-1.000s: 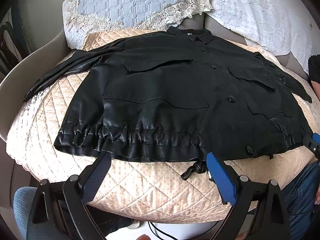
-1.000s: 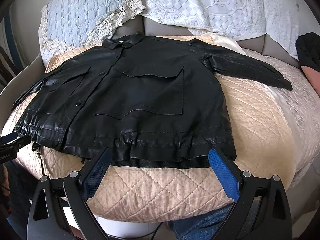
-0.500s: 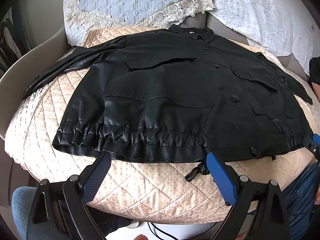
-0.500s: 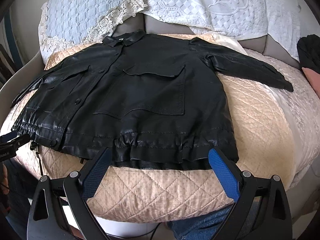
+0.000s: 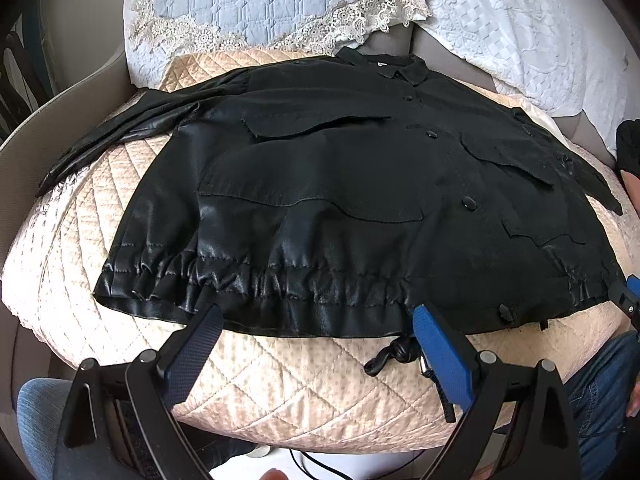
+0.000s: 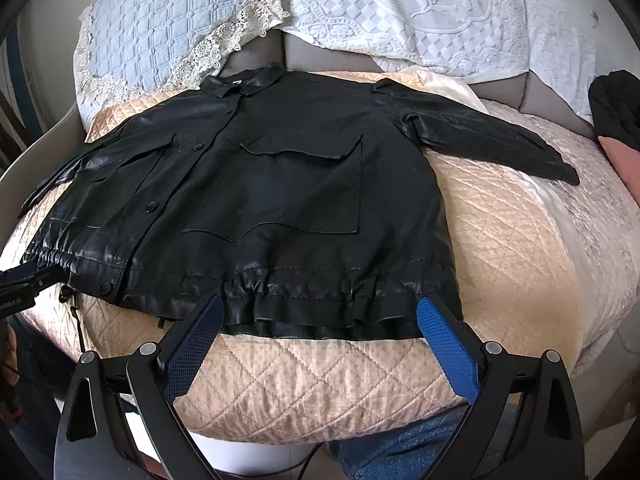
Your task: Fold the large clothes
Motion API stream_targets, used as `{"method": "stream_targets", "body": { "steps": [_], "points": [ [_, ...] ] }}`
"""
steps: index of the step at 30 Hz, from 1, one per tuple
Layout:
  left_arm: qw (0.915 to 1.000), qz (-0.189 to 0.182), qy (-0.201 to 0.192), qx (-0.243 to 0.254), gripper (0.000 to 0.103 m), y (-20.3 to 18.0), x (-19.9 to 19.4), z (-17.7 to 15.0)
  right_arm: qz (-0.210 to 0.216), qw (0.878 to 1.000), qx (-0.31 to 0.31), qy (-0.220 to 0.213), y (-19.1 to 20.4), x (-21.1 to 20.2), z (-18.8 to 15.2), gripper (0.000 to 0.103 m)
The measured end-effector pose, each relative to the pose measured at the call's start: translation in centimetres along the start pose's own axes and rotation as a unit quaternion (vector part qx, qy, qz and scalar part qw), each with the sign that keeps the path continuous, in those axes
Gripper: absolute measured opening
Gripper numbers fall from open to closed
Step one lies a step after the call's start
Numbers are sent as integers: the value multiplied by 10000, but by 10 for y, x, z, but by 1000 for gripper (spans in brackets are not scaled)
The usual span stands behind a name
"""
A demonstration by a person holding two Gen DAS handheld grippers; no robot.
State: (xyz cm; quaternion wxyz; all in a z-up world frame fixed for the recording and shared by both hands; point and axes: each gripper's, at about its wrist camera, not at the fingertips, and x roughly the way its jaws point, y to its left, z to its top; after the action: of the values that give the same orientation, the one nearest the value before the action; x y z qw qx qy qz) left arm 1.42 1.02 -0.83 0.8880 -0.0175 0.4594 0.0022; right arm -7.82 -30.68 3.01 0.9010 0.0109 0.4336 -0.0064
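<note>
Lying face up and buttoned, the black jacket [image 5: 328, 184] is spread flat across the peach quilted cover [image 5: 304, 392] of what looks like a sofa seat, collar [image 6: 248, 82] toward the backrest and gathered hem [image 6: 320, 300] toward the person. Both sleeves reach outward: the right one [image 6: 492, 136] lies straight across the quilt, the left one [image 5: 120, 136] trails off toward the seat's edge. A knotted drawcord [image 5: 390, 356] hangs from the hem just beside the left tongs' blue pad.

Compared with a second ago, little has moved. The jacket sits where it was, unfolded, and both tongs have crept slightly closer to the hem, with the left view shifted a touch so the hem lies lower and nearer. That suggests the fold has not started and the two tools are lining up for a first grip.

The left tongs [image 5: 316, 340] are spread wide and empty, their tips at the hem's edge near the left front. The right tongs [image 6: 320, 330] are likewise spread wide and empty, straddling the hem at the right front corner.

Behind the jacket, a pale blue quilted pillow with lace trim [image 5: 264, 8] and a white embossed cover [image 6: 420, 12] rest against the backrest. The person's jeans [image 6: 400, 440] show below the seat edge.
</note>
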Motion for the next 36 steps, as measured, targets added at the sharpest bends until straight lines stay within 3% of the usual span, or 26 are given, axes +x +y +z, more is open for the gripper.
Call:
{"method": "stream_targets", "body": {
  "steps": [36],
  "points": [
    [9999, 145, -19, 13, 97, 0, -8, -2, 109, 9999, -106, -1, 12, -1, 0, 98]
  ]
}}
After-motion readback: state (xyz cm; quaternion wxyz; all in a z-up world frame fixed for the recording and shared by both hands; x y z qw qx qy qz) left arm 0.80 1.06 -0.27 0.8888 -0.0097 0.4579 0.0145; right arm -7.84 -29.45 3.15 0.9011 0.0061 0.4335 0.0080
